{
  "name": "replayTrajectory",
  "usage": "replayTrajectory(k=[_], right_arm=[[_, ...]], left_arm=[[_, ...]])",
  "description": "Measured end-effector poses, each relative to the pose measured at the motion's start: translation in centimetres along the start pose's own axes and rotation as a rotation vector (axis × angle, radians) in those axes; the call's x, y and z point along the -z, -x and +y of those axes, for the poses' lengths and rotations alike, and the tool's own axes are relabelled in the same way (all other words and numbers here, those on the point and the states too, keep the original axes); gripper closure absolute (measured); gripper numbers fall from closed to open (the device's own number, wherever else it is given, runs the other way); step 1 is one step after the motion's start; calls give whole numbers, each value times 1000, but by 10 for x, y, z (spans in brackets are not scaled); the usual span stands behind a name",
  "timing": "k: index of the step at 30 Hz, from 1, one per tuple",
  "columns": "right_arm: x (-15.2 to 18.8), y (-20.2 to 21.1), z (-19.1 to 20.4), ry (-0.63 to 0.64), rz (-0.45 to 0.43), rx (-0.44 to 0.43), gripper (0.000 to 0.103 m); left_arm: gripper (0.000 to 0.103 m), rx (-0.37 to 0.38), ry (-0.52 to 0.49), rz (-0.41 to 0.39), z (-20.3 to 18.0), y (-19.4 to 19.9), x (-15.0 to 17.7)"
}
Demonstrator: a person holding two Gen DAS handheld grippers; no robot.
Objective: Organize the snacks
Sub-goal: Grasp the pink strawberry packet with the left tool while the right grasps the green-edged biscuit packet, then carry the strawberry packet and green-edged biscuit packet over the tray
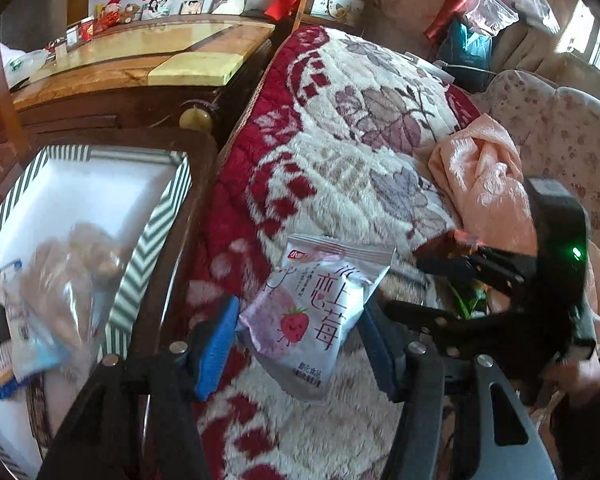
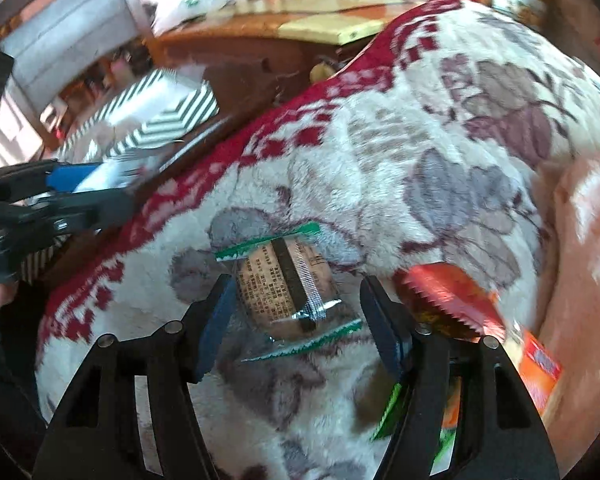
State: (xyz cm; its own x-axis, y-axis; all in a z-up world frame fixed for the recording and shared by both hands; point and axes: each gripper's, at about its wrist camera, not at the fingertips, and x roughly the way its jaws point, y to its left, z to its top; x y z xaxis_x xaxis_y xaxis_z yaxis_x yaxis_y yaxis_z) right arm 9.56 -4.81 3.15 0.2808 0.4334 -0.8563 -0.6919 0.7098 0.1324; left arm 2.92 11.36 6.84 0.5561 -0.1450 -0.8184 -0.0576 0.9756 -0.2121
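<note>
While left gripper (image 1: 300, 332) is clamped on strawberry snack bag (image 1: 312, 312), right gripper (image 2: 296, 328) jaws stand apart round green-edged packet (image 2: 288, 284) on blanket (image 1: 340, 128); striped box (image 1: 148, 268) at 10 o'clock, bare fleece beyond.

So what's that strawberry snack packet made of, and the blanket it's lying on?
The strawberry packet looks like thin plastic film, matte with a faint sheen: crimped sealed top edge, soft creases. The blanket looks like plush fleece, probably synthetic: fuzzy pile with quilted lines through its red and cream flowers.
</note>
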Motion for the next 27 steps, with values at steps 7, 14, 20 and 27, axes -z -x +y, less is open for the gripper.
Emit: replayTrajectory(k=[7, 14, 20, 27], right_arm=[[5, -5, -3, -40, 16, -26, 54], [23, 23, 22, -76, -49, -14, 54], [42, 42, 52, -86, -87, -2, 54], [48, 44, 69, -119, -84, -22, 54]], left_arm=[[40, -11, 34, 18, 1, -2, 19], [40, -48, 34, -36, 0, 21, 29], [40, -102, 30, -71, -1, 39, 39], [40, -145, 44, -95, 6, 58, 50]])
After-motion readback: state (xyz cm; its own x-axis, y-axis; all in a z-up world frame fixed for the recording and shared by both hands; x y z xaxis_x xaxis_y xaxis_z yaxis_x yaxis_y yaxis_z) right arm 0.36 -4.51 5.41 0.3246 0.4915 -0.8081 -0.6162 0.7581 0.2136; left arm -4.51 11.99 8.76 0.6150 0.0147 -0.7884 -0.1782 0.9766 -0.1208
